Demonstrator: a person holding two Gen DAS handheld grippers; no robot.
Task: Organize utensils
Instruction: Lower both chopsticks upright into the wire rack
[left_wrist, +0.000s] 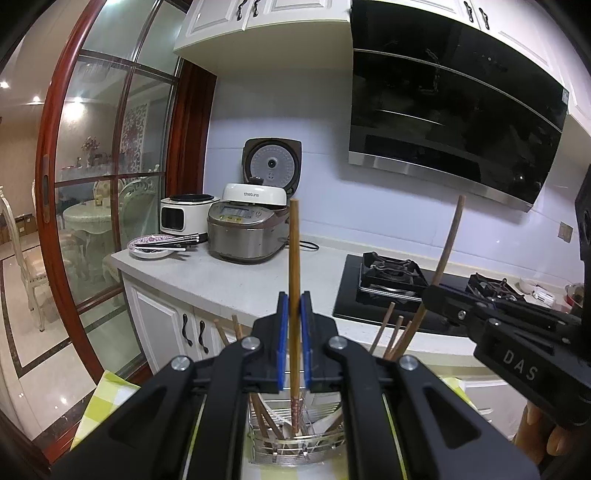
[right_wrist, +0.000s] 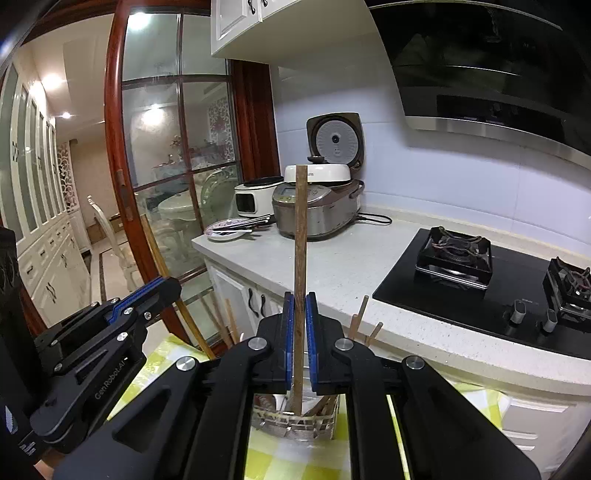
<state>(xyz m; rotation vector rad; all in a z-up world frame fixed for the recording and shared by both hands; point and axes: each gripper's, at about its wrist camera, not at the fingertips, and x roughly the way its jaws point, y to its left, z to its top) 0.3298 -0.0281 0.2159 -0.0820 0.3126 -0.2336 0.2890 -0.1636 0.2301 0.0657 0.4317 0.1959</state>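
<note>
Both tongs pinch upright chopsticks: left tongs (left_wrist: 294, 314) grip a light chopstick (left_wrist: 294, 258), right tongs (right_wrist: 299, 314) a darker chopstick (right_wrist: 300, 236). Each stick's lower end dips into the wire basket (left_wrist: 295, 443) at bottom centre.

I'm working in a home kitchen — the evidence fills both views. A black gas hob (right_wrist: 491, 284) with two burners sits at the right of the frame, sunk into a pale speckled countertop (right_wrist: 332, 266); above it, in the upper right, hangs a slanted black range hood (left_wrist: 454, 110); white panelled wall cabinets (left_wrist: 266, 33) run along the top. At centre, against the wall, I see a rice cooker (left_wrist: 247, 232) with its lid up and a smaller white appliance (left_wrist: 181, 218) beside it; a plate (left_wrist: 151, 247) lies just left of them. At the left, a red-framed glass door (left_wrist: 107, 177) shows a dining room — table and pale chairs.
</note>
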